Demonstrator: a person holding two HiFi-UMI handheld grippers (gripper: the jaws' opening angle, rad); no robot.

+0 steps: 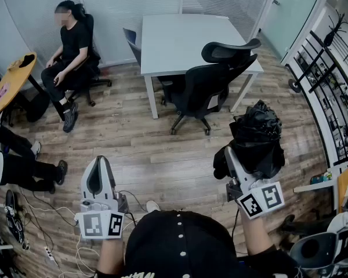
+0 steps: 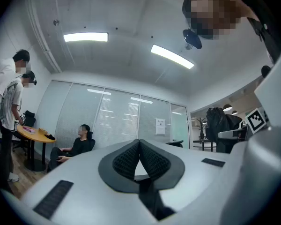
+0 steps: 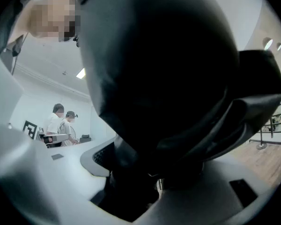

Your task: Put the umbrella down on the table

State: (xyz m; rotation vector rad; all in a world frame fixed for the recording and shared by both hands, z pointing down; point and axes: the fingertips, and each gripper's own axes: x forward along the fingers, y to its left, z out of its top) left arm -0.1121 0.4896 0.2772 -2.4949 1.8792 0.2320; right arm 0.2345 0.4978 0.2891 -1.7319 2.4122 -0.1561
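A black folded umbrella (image 1: 256, 138) is bunched up in my right gripper (image 1: 228, 153), which is shut on it low at the right of the head view. In the right gripper view the umbrella (image 3: 159, 69) fills most of the picture and hides the far jaw of the right gripper (image 3: 147, 172). My left gripper (image 1: 98, 165) is held level at lower left, shut, with nothing in it; in its own view the left gripper (image 2: 139, 145) has its ribbed pads touching. The white table (image 1: 185, 39) stands ahead, across the wooden floor, apart from both grippers.
A black office chair (image 1: 209, 83) stands between me and the white table. A person (image 1: 69, 45) sits at the back left beside a round wooden table (image 1: 14, 80). Black shelves (image 1: 330, 97) line the right wall. Cables (image 1: 46, 230) lie on the floor at lower left.
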